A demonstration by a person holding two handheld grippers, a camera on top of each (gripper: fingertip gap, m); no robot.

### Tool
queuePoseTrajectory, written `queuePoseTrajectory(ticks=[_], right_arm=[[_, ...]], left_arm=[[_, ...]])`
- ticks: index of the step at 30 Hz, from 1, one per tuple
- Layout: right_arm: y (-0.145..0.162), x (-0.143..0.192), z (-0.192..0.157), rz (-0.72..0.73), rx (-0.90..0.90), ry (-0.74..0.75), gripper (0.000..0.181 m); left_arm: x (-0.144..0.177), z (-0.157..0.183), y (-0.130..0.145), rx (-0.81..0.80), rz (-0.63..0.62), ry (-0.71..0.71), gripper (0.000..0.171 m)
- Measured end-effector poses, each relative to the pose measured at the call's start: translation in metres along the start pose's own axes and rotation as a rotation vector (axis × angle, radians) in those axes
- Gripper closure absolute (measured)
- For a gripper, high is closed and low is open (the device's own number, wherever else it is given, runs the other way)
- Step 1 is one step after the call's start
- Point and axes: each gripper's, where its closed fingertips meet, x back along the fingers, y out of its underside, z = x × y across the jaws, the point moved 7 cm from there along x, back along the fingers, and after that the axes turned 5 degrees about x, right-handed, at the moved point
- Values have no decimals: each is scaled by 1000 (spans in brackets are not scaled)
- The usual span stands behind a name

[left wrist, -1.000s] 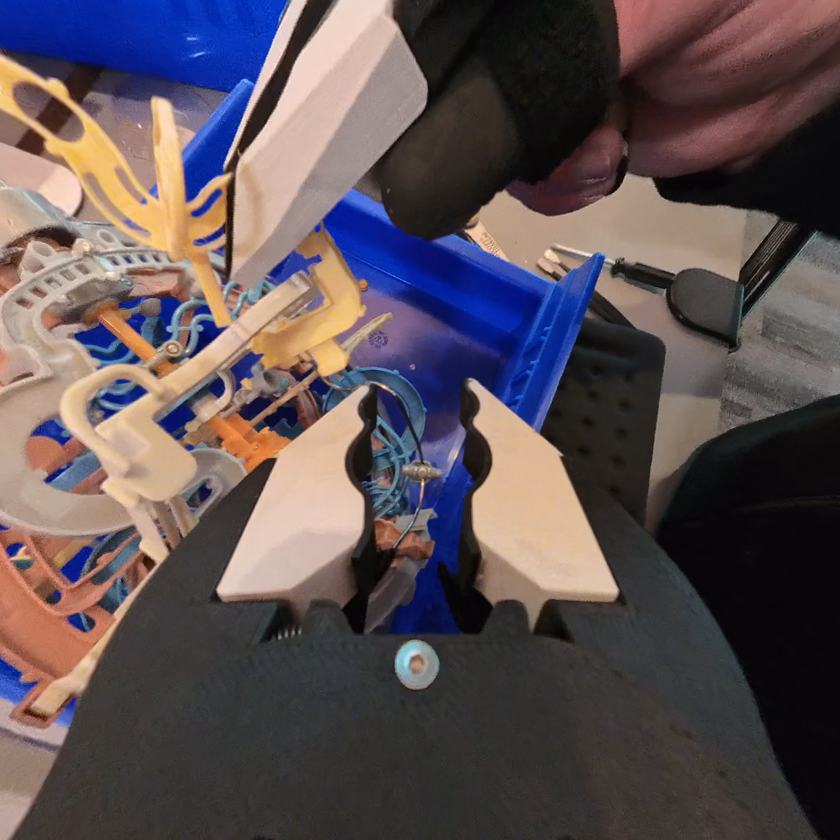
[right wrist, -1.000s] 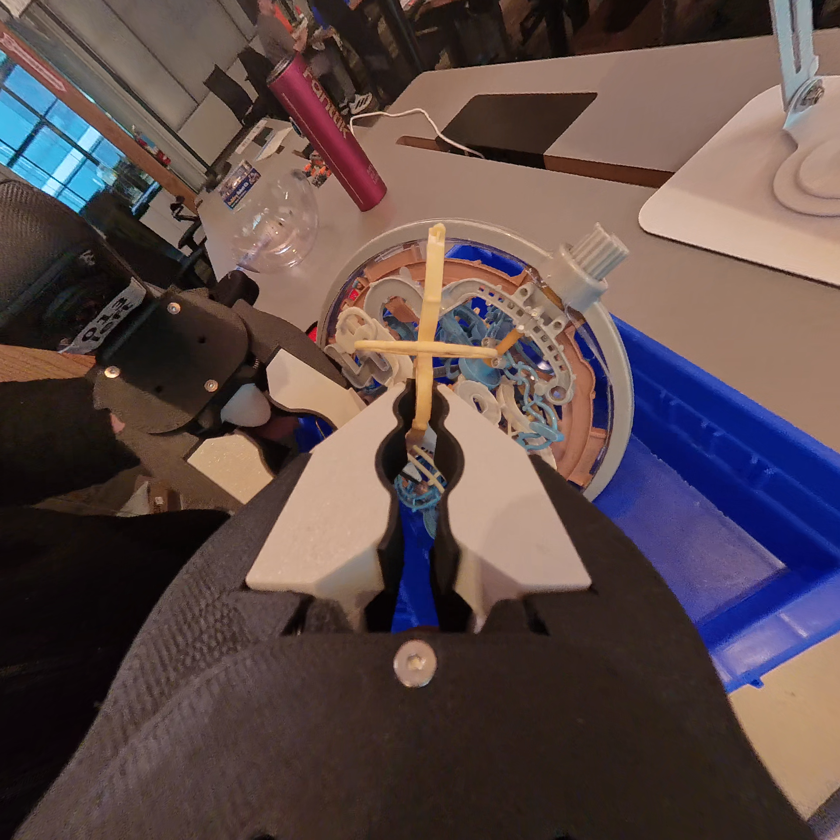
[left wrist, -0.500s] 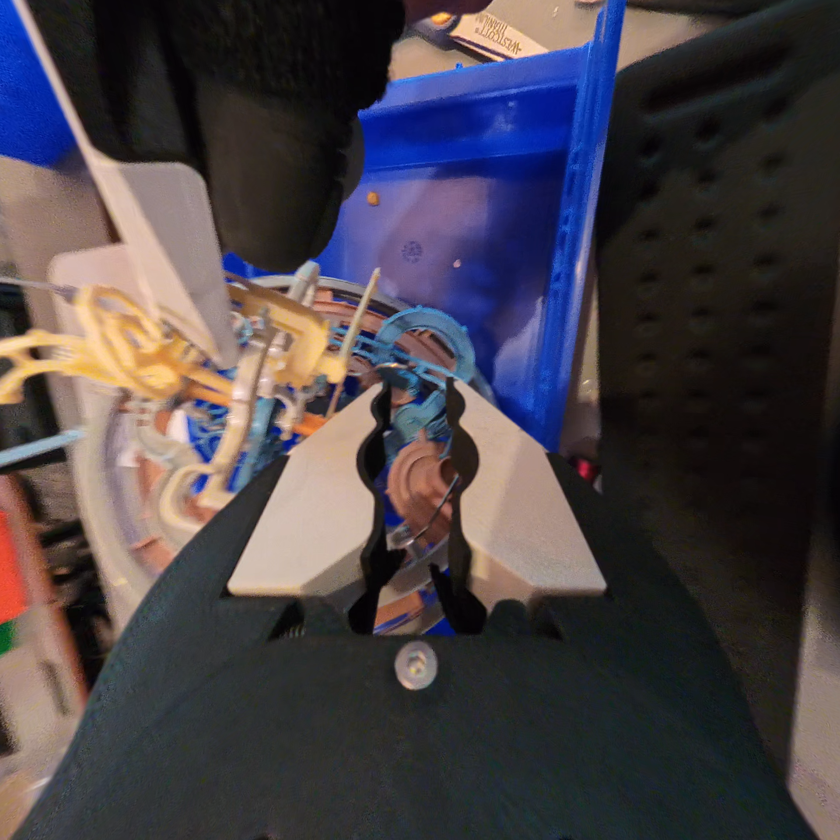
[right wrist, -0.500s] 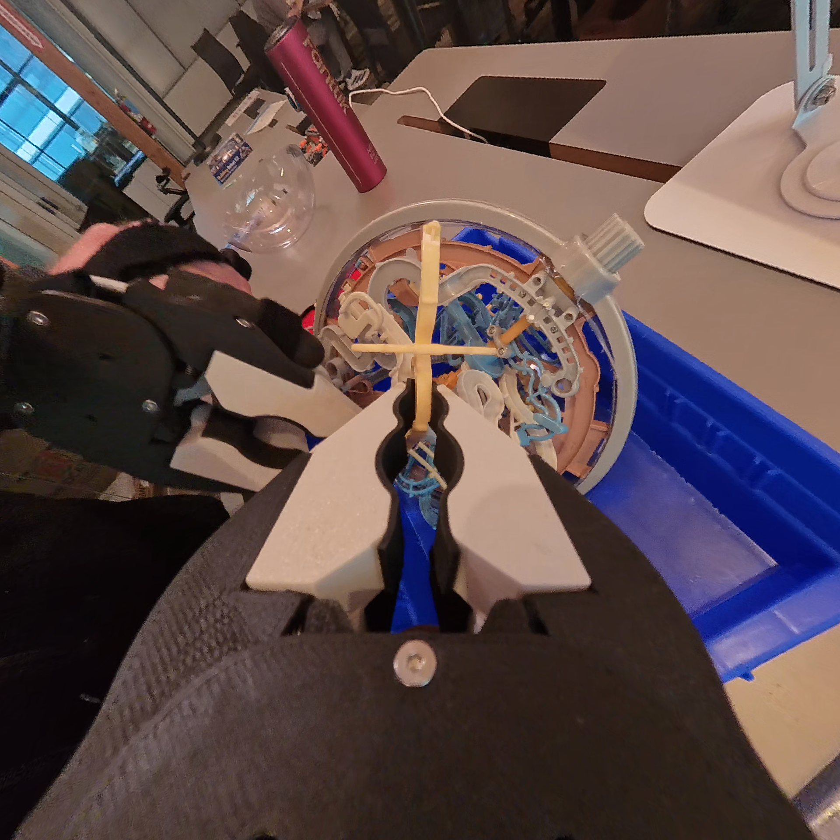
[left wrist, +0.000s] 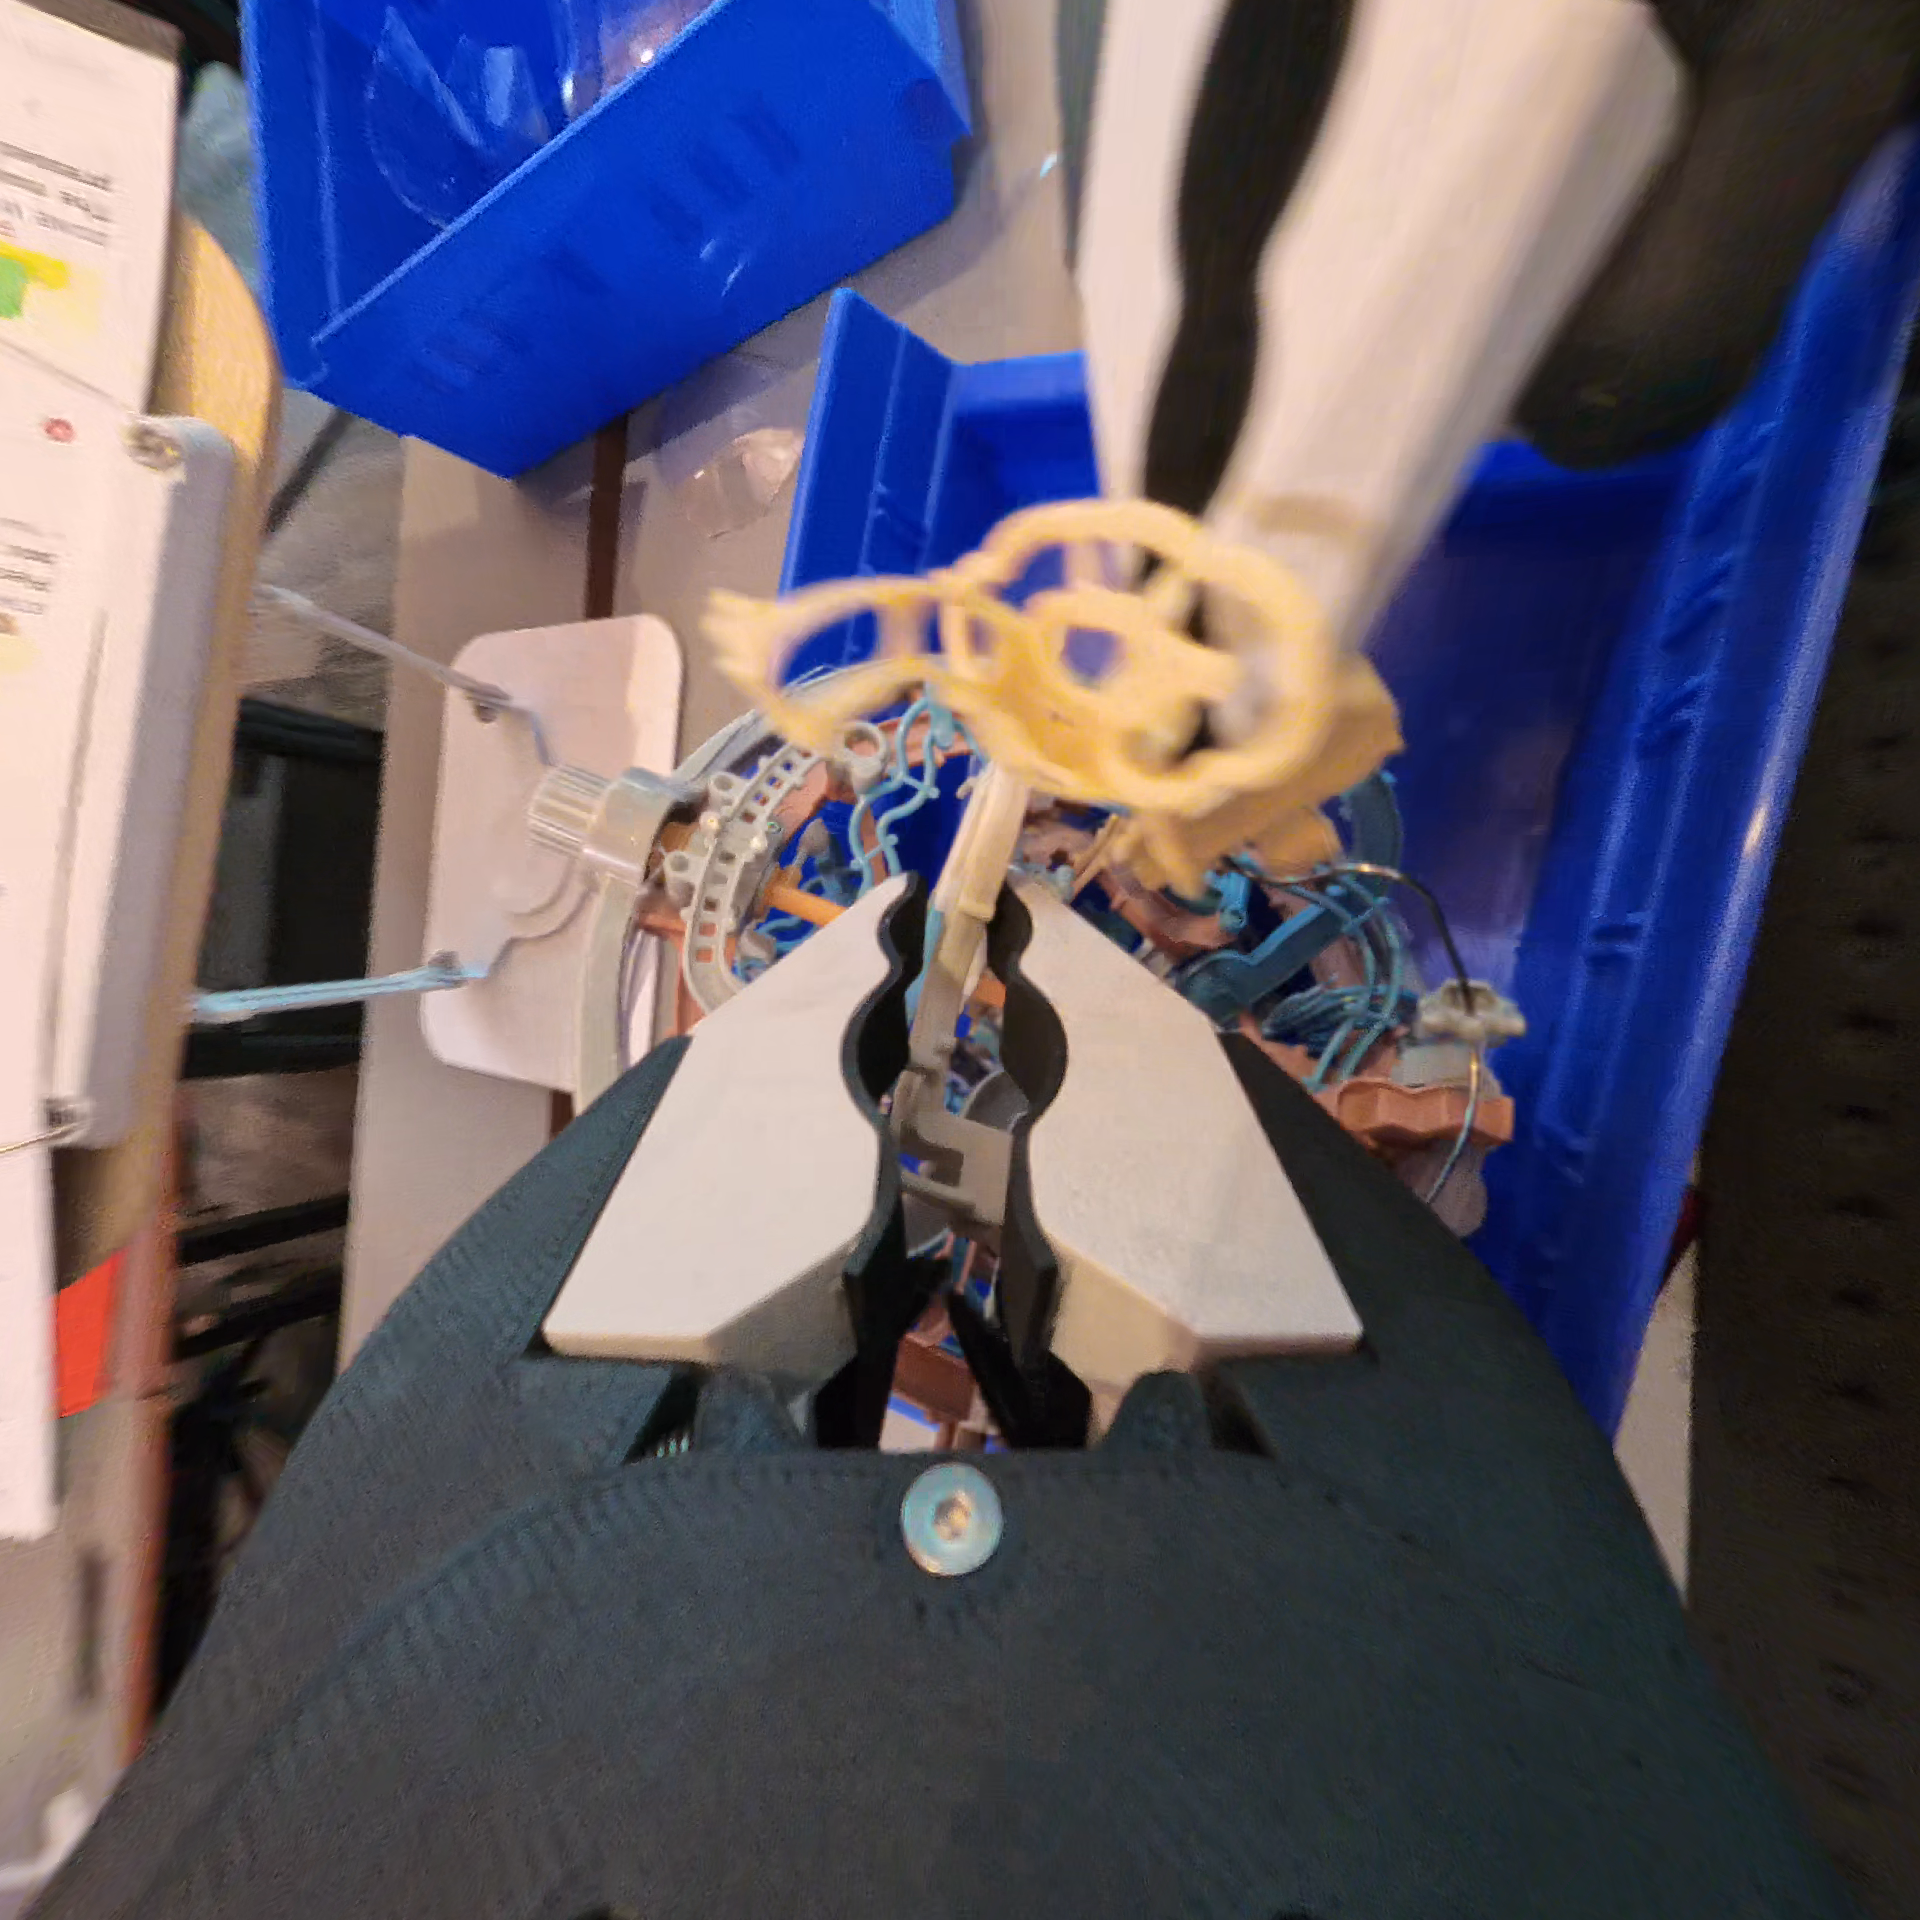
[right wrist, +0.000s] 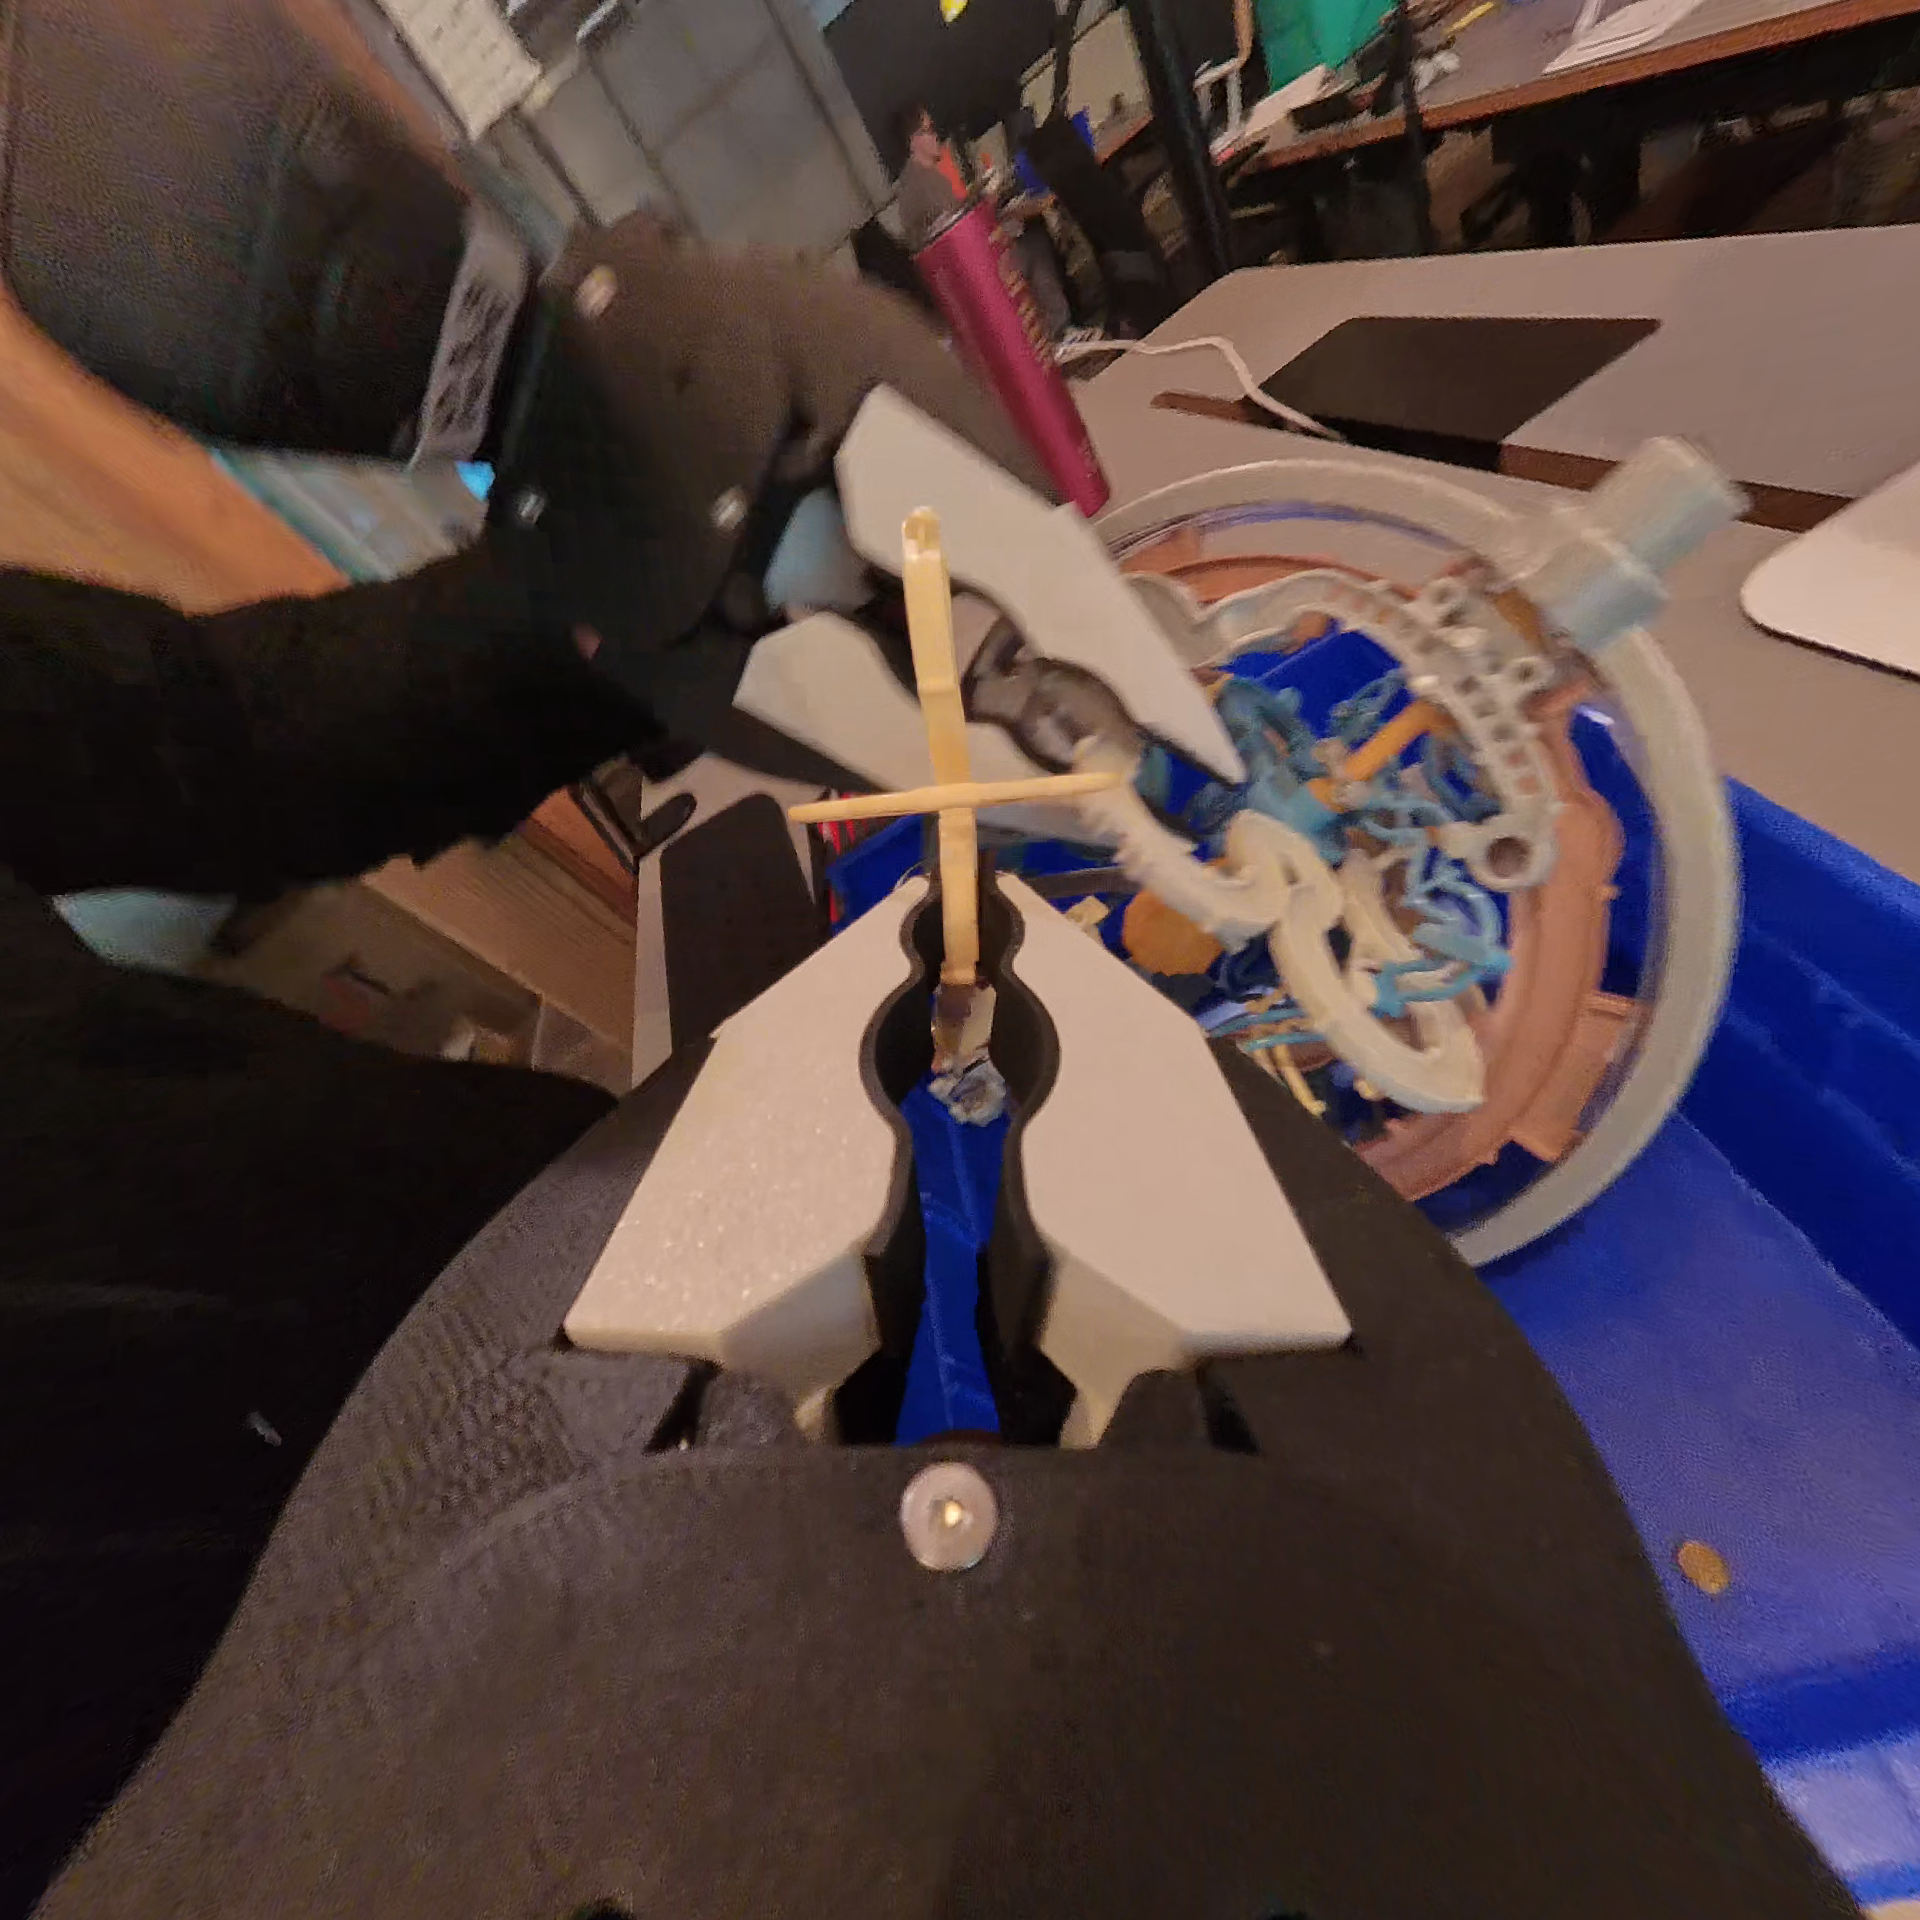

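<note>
Over a blue bin, both tongs clamp the maze toy: right tongs on its yellow cross at twelve o'clock, left tongs on a grey strut.

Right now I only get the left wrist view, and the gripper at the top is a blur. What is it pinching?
Observer: The right gripper is shut on a cream cross-shaped piece, a thin strip with a crossbar.
Operator: Anything beyond the toy that I'm missing?
Observer: A magenta bottle is on the grey table behind the round maze toy.
Operator: Who is holding my gripper?
Observer: A black-gloved hand holds the left gripper.
</note>
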Motion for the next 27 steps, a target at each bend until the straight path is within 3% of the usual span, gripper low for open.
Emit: queuePoseTrajectory(ticks=[5, 7, 12, 21, 27], right_arm=[[6, -12, -18, -64, 181, -20, 178], [11, -21, -29, -128, 273, -34, 177], [38, -35, -46, -296, 458, -17, 176], [57, -22, -70, -403, 659, 102, 175], [49, 0, -75, -296, 609, 160, 176]], left_arm=[[-7, -6, -3, 36, 51, 12, 164], [-14, -2, -4, 55, 71, 61, 166], [-24, -3, -1, 88, 124, 31, 166], [-31, -13, 3, 176, 175, 37, 160], [-32, -17, 9, 312, 269, 100, 162]])
